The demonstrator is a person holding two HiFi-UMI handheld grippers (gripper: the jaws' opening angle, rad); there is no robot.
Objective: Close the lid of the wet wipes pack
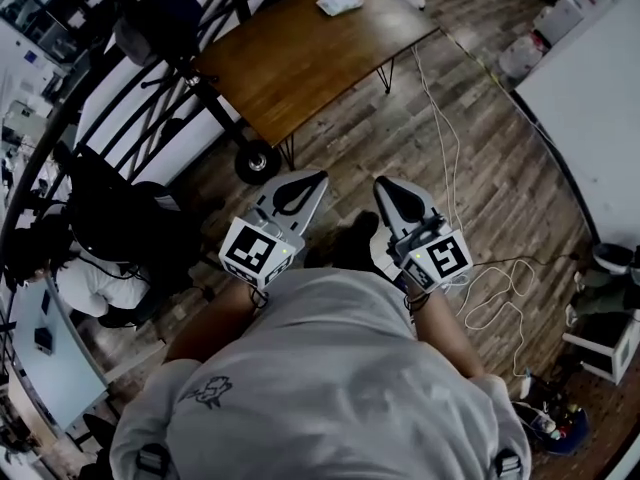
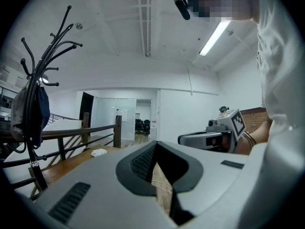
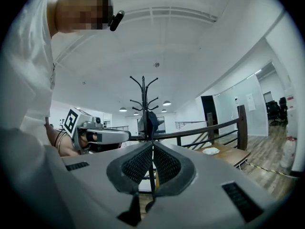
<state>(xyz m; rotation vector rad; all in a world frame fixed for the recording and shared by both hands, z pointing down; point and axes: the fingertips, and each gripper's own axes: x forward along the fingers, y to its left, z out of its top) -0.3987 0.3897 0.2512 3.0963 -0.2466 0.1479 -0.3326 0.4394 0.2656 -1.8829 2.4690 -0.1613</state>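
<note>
- A person in a grey top is standing on a wood-plank floor (image 1: 480, 168), holding both grippers level and close in front of the body, side by side and pointing toward a brown wooden table with thin black legs (image 1: 290, 63).
- The white wet wipes pack (image 1: 340, 2) is lying near the far end of that table, well apart from both grippers and ahead of them; neither gripper is touching it.
- The left gripper (image 1: 318, 176) is showing its dark ribbed pads meeting at the tips, closed with nothing held between them.
- The right gripper (image 1: 385, 184) is likewise pressing its pads together along their length, closed on nothing.
- In the left gripper view the pack is sitting small on the tabletop, to the left of the jaws; in the right gripper view it is sitting to their right.
- A black coat stand (image 2: 33, 104) with a dark bag hanging on it is standing beside the table, and white cables (image 1: 450, 148) are trailing across the floor to the right of the table.
</note>
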